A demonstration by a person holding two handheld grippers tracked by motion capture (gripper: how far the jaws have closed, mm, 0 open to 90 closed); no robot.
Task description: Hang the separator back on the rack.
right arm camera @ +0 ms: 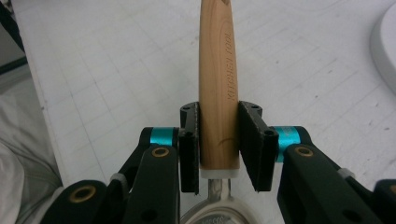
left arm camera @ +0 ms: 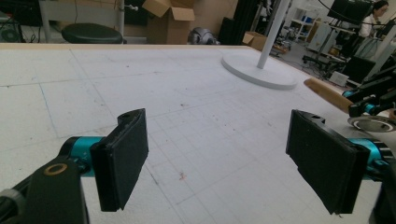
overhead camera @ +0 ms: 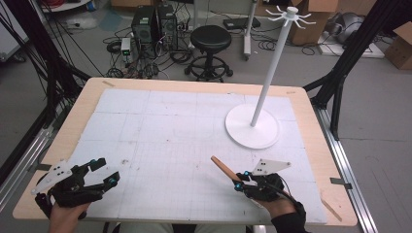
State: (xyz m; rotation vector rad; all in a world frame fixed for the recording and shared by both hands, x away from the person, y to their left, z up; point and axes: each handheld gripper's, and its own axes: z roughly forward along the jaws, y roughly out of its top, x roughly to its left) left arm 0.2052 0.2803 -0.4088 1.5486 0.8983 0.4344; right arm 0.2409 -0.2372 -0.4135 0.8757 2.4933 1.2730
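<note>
My right gripper (overhead camera: pixel 239 180) (right arm camera: pixel 219 140) is shut on a kitchen tool's wooden handle (overhead camera: pixel 224 168) (right arm camera: pixel 218 84) at the near right of the table. Both pads press the handle near its lower end, where a white collar meets a metal neck (right arm camera: pixel 217 205). The handle points up and to the left, off the table. The tool's head is hidden behind the gripper. At the near left, my left gripper (overhead camera: pixel 106 171) (left arm camera: pixel 224 158) is open, with only bare table between its pads. The left gripper view also catches the handle (left arm camera: pixel 327 91) at its right edge.
A white rack stands right of centre: a round base (overhead camera: pixel 252 126) (left arm camera: pixel 261 74), a thin pole and hooked arms at the top (overhead camera: pixel 291 12). A white gridded mat (overhead camera: pixel 175 136) covers the wooden table. A stool (overhead camera: pixel 210 41) and boxes are on the floor beyond.
</note>
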